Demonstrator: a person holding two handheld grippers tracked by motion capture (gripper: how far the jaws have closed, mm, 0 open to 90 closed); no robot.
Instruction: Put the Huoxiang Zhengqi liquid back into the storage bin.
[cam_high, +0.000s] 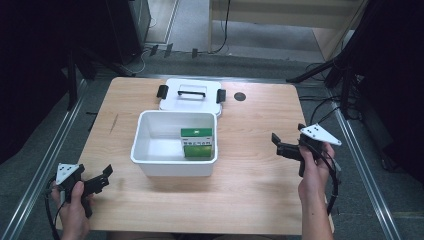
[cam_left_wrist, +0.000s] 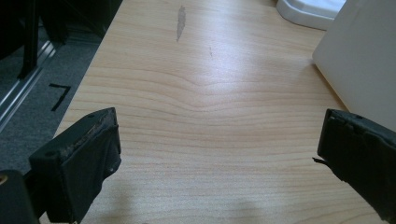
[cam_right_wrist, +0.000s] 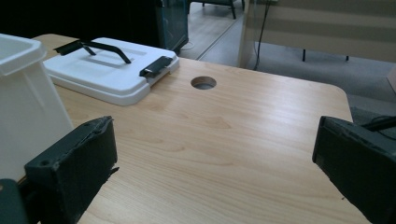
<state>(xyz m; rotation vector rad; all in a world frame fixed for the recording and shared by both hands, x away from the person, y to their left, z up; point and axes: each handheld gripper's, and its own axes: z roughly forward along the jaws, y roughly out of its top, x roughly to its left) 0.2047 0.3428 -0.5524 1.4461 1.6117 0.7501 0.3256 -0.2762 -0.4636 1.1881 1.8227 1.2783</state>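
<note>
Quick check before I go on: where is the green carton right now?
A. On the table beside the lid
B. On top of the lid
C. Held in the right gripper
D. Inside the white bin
D: the green carton lies inside the white bin, toward its right side, while the lid sits bare behind the bin and the right gripper stands open and empty.

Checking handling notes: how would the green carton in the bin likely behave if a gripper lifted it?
The carton looks like thin card, so probably light and crushable. Its flat faces should grip fine and not roll. It sits near the bin wall, so jaw room looks tight.
</note>
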